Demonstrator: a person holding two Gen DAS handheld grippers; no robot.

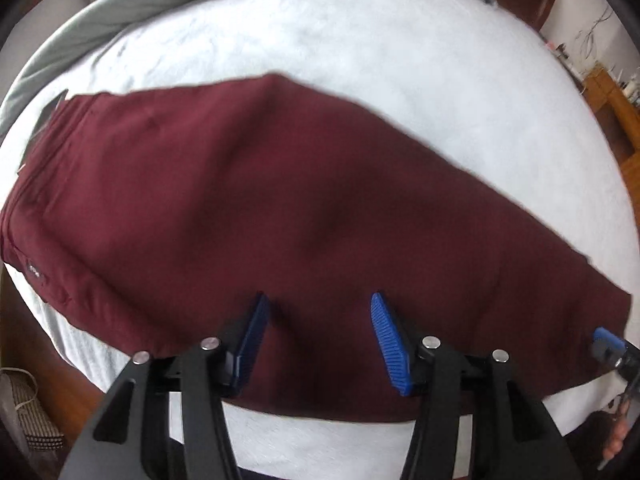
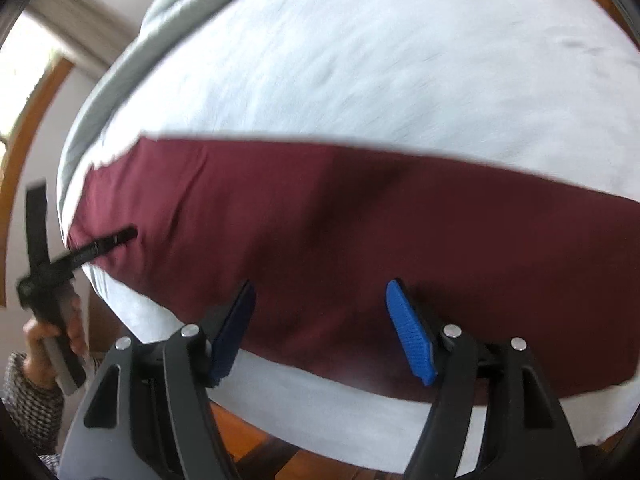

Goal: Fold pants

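In the left wrist view, the dark red pants (image 1: pixel 248 216) are seen lying flat on the white sheet (image 1: pixel 360 60) of a bed. The waistband is at the left edge of the picture and the legs run to the right, so it is judged that the two legs are already laid one on the other. No fold across the length is seen yet. The left gripper (image 1: pixel 320 336) hangs over the near edge of the pants with its jaws apart; nothing is pinched between the blue pads (image 1: pixel 390 344), so it is released. A blue tip of the right gripper (image 1: pixel 608 340) is seen at the far right, near the leg end. A grey blanket (image 1: pixel 120 4) is pushed to the far side of the bed.

In the right wrist view, the pants (image 2: pixel 360 232) are shown as a long band across the sheet (image 2: pixel 360 60), with small wrinkles only. The right gripper (image 2: pixel 320 332) stands over the near edge with its jaws wide apart, and no cloth is held between them. At the left the left gripper (image 2: pixel 96 248) is seen from outside, held by a hand (image 2: pixel 48 340).

The folding of the length is judged to be still left: the cloth must be grasped again and brought over.
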